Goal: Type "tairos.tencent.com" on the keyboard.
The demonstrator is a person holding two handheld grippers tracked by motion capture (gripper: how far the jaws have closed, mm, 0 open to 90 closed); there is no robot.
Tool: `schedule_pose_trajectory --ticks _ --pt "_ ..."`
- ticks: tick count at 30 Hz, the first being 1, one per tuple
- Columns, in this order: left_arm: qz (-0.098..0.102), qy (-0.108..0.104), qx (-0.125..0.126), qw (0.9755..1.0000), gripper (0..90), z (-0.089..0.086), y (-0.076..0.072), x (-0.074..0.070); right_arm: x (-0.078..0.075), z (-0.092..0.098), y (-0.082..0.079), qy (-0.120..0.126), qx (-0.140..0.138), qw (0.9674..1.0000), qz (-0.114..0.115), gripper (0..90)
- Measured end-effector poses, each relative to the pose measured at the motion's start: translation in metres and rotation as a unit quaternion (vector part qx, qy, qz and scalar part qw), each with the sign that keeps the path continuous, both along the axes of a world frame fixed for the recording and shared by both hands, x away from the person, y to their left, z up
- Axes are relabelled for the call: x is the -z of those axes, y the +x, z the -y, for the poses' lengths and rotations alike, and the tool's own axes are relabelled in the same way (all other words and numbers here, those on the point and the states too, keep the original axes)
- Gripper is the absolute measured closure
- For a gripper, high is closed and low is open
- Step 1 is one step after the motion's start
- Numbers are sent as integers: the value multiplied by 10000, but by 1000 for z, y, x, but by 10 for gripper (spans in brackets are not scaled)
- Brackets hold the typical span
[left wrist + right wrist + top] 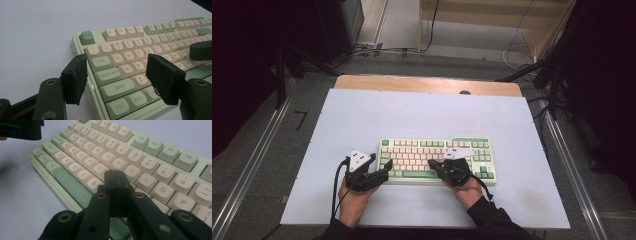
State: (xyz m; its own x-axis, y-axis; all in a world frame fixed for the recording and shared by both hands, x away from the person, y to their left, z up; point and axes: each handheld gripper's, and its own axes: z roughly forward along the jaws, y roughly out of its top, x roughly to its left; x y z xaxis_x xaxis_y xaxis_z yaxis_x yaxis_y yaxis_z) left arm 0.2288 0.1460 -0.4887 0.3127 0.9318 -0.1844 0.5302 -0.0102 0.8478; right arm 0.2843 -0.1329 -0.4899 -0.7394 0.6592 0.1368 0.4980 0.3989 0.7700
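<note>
The left tongs [117, 77] gape wide astride the Caps Lock corner of the green-and-cream keyboard [437, 160] on the desk [362, 115], while the right tongs [115, 180] hover pinched together, empty, above its H key.

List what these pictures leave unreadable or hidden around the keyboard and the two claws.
- High view: legends on the pale green and cream keyboard are too small to read; both claws cover some of its keys.
- Left gripper view: the open left claw hides the keys behind its pads, and the frame cuts off the keyboard's right end.
- Right gripper view: the shut right claw hides whichever key lies under its tips; contact cannot be judged.
</note>
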Motion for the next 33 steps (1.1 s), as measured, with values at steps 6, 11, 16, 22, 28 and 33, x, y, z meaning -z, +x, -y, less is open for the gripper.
schedule_pose_trajectory --ticks 6,11,16,22,28,33 --pt "-12 6 4 10000 341 0 0 0 1 -3 -2 -79 -82 9999 -8 874" --pt "-18 12 -9 10000 341 -1 -1 0 1 -4 -1 -100 -110 9999 13 874" --pt "-23 13 -13 10000 341 -1 -1 1 2 -5 -1 -126 -121 9998 9 874" --pt "-24 12 -11 10000 341 -1 -1 1 2 -6 -2 -149 -124 9998 3 874" --pt "-31 19 -9 10000 341 -1 -1 1 2 -6 -1 -153 -131 9998 7 874" --pt "-23 7 -21 10000 341 -2 -1 1 3 -7 -1 -154 -139 9998 22 874"
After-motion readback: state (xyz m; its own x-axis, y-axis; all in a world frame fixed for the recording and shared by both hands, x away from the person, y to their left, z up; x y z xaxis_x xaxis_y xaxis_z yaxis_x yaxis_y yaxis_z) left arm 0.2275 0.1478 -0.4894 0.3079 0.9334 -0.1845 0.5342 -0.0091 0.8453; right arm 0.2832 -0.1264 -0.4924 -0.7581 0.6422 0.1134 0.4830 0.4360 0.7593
